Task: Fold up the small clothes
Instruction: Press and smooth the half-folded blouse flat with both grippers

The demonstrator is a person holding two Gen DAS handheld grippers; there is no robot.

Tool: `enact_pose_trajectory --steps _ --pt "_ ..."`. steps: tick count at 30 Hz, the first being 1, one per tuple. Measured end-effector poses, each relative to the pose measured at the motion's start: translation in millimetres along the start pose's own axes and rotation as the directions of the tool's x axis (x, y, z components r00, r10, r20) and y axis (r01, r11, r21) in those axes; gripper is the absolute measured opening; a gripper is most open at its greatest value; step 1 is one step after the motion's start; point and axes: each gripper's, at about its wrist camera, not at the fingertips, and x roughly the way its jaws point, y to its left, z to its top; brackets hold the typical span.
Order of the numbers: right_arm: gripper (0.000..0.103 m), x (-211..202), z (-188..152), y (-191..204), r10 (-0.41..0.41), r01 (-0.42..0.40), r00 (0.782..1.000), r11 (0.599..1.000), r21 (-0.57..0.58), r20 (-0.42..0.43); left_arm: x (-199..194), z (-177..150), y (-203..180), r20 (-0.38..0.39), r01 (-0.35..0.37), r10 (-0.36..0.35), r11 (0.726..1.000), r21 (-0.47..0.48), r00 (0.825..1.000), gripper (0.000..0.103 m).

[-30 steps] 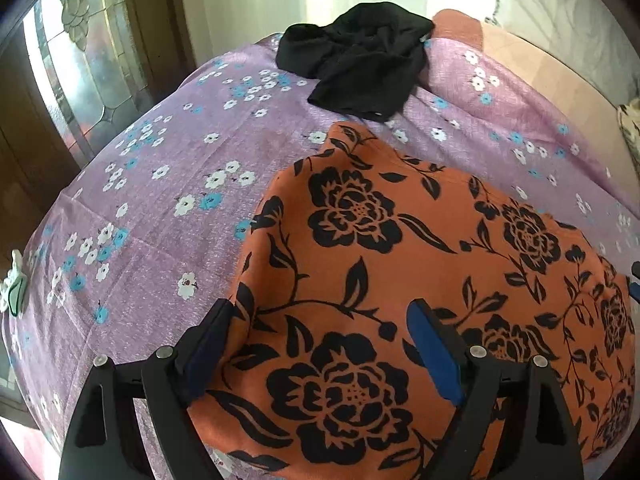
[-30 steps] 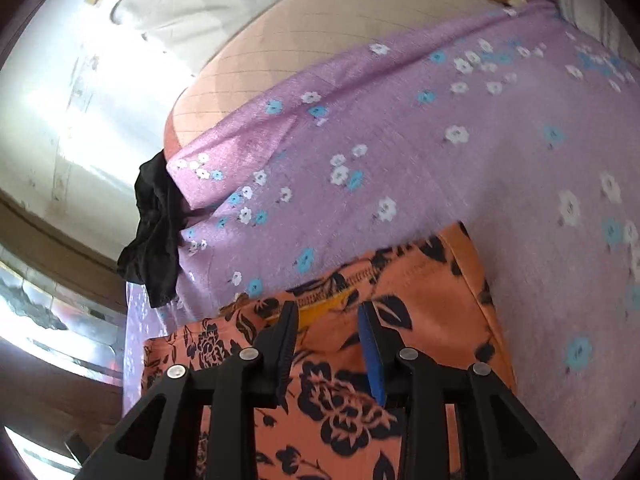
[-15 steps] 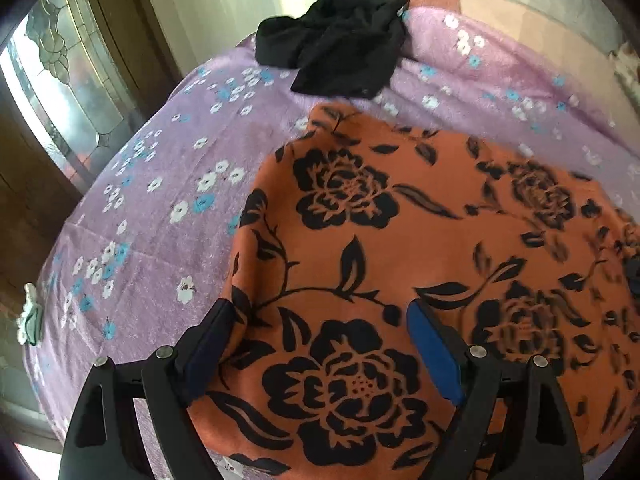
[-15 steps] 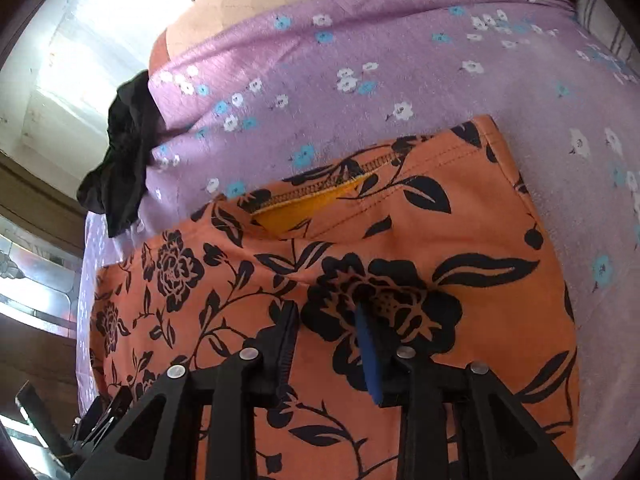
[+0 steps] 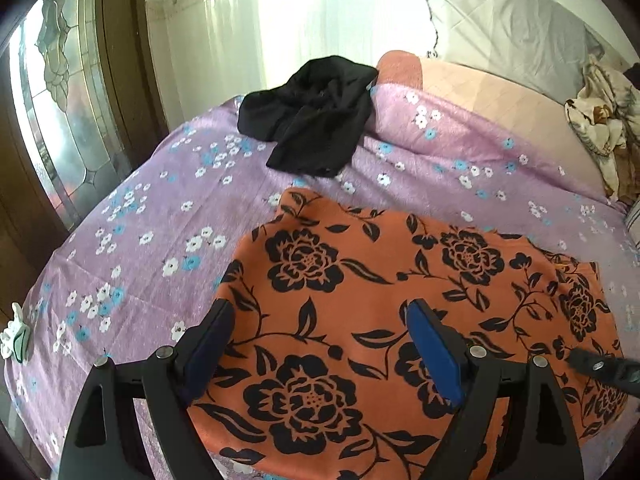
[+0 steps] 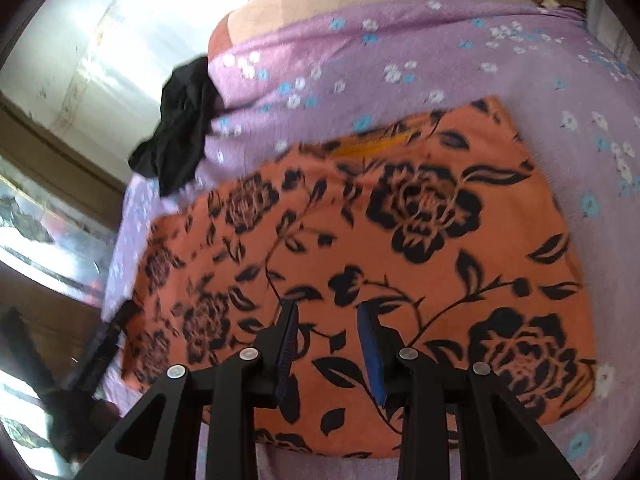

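On the bed (image 5: pixel 168 216), covered by a purple sheet with small white and blue flowers, an orange garment (image 5: pixel 360 288) printed with black roses lies spread flat on the near part of the bed. A crumpled black garment (image 5: pixel 312 120) sits well apart from it at the far edge of the bed, close to the bright curtain. The left tool (image 5: pixel 320 344) hovers over the near left part of the orange cloth with its blue pads set wide apart; nothing is between them and they grip nothing. The right tool (image 6: pixel 328 340) hangs above the near side of the same cloth, its pads a narrow gap apart and empty, with the printed fabric showing plainly through the gap. That view is blurred. In the left view a dark tip of the right tool shows at the right edge over the cloth. A patterned bundle of fabric (image 5: pixel 600 128) lies at the far right, beside a peach bed surface.
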Motion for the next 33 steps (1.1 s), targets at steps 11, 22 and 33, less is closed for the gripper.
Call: enact_pose_trajectory --steps 11,22,33 --pt "0.033 15 7 -4 0.006 -0.006 1.000 1.000 0.012 0.001 3 1 -1 0.005 0.014 -0.014 1.000 0.004 1.000 0.088" --pt "0.033 29 2 11 0.004 -0.006 1.000 0.999 -0.044 -0.027 22 -7 -8 -0.113 0.080 -0.077 0.997 0.023 0.991 0.088" --pt "0.033 7 22 -19 -0.015 0.011 0.998 0.999 0.052 0.067 45 -14 1 -0.216 0.040 -0.043 0.999 -0.019 0.975 0.088"
